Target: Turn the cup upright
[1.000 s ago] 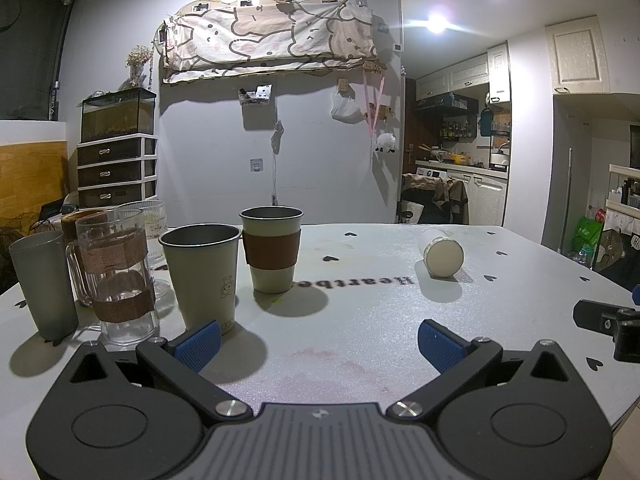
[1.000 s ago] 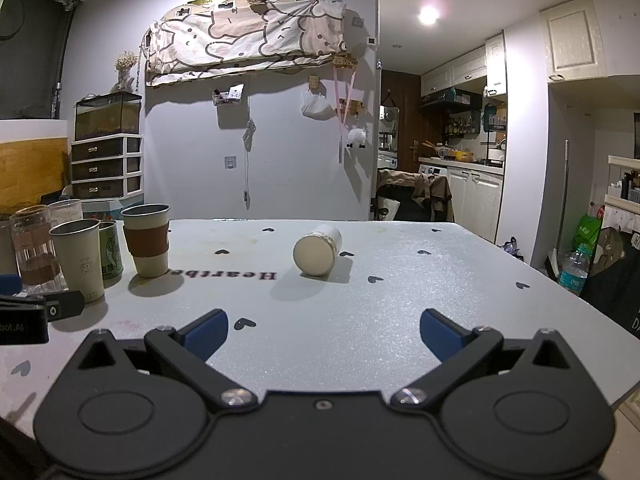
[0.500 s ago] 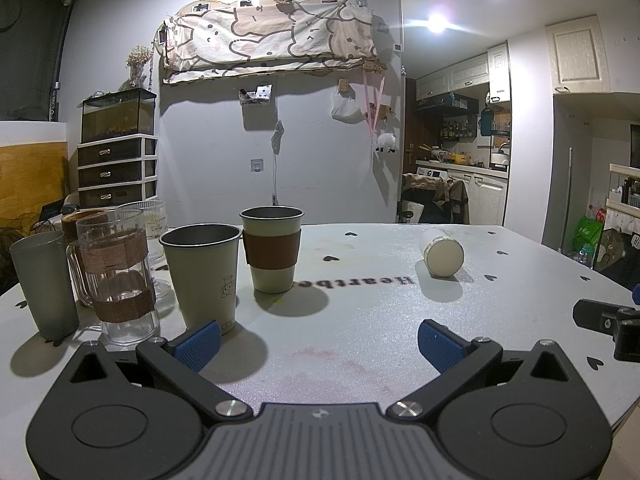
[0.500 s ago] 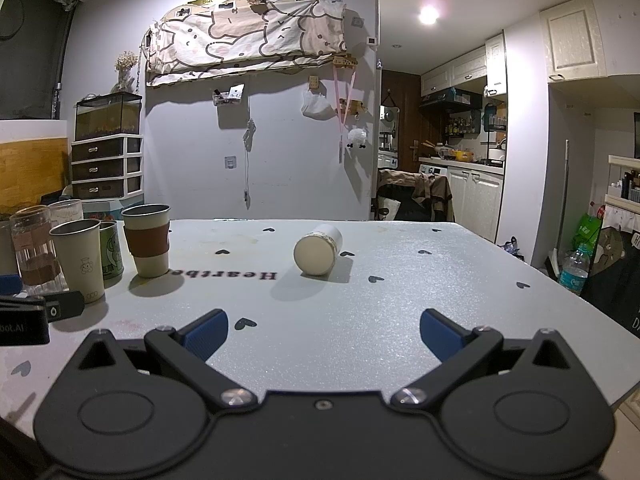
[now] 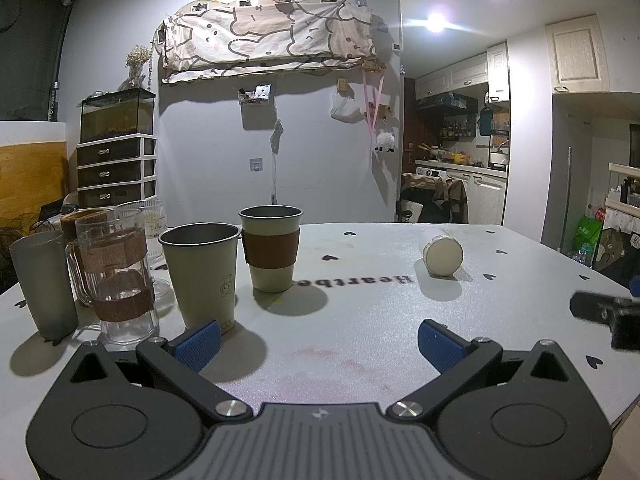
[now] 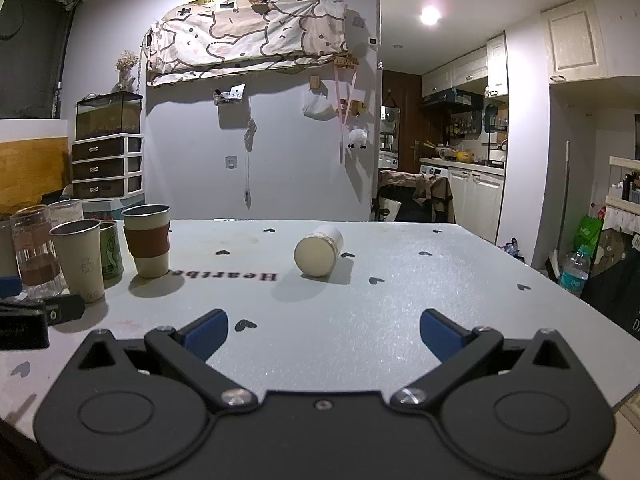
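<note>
A cream cup (image 6: pixel 318 253) lies on its side on the white table (image 6: pixel 360 312), its flat base toward the camera. It also shows in the left wrist view (image 5: pixel 442 256) at the far right. My right gripper (image 6: pixel 323 330) is open and empty, low over the table, well short of the cup. My left gripper (image 5: pixel 318 342) is open and empty, close to the upright cups. The right gripper's tip (image 5: pixel 604 314) shows at the right edge of the left wrist view.
Several upright cups stand at the left: a cup with a brown sleeve (image 5: pixel 271 252), a plain steel cup (image 5: pixel 200 276), a glass mug (image 5: pixel 116 280) and a grey tumbler (image 5: pixel 42 284). The table edge falls away at the right (image 6: pixel 580 304).
</note>
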`<action>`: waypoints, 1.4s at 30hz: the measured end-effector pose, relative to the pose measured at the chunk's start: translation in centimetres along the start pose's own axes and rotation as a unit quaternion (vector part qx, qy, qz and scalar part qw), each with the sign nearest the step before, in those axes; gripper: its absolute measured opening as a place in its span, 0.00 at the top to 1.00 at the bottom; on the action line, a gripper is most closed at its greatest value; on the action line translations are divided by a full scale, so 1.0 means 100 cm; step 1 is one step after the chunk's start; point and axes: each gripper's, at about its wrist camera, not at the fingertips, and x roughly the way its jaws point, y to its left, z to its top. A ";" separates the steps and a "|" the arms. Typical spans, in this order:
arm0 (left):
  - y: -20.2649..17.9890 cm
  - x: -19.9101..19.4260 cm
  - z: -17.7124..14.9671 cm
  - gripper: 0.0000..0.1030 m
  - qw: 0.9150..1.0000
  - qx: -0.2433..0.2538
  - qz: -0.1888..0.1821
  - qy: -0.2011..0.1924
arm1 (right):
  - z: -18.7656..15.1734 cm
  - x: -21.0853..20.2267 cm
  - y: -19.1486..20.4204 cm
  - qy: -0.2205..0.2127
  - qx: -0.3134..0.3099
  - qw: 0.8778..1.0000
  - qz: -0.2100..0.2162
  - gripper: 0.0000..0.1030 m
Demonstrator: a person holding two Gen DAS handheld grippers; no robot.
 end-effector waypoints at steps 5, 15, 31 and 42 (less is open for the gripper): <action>0.006 0.001 -0.003 0.00 1.000 -0.002 0.003 0.000 | 0.015 0.020 -0.002 -0.007 0.012 1.000 0.006 0.00; 0.009 -0.005 -0.014 0.00 1.000 0.001 0.004 0.003 | 0.090 0.111 -0.020 0.032 0.035 0.999 0.003 0.00; 0.034 -0.006 -0.023 0.00 0.999 -0.018 0.022 0.016 | 0.107 0.297 -0.018 0.177 0.157 0.971 -0.037 0.11; 0.043 -0.003 -0.024 0.00 0.999 -0.026 0.030 0.024 | 0.081 0.325 -0.004 0.201 0.119 0.972 -0.035 0.37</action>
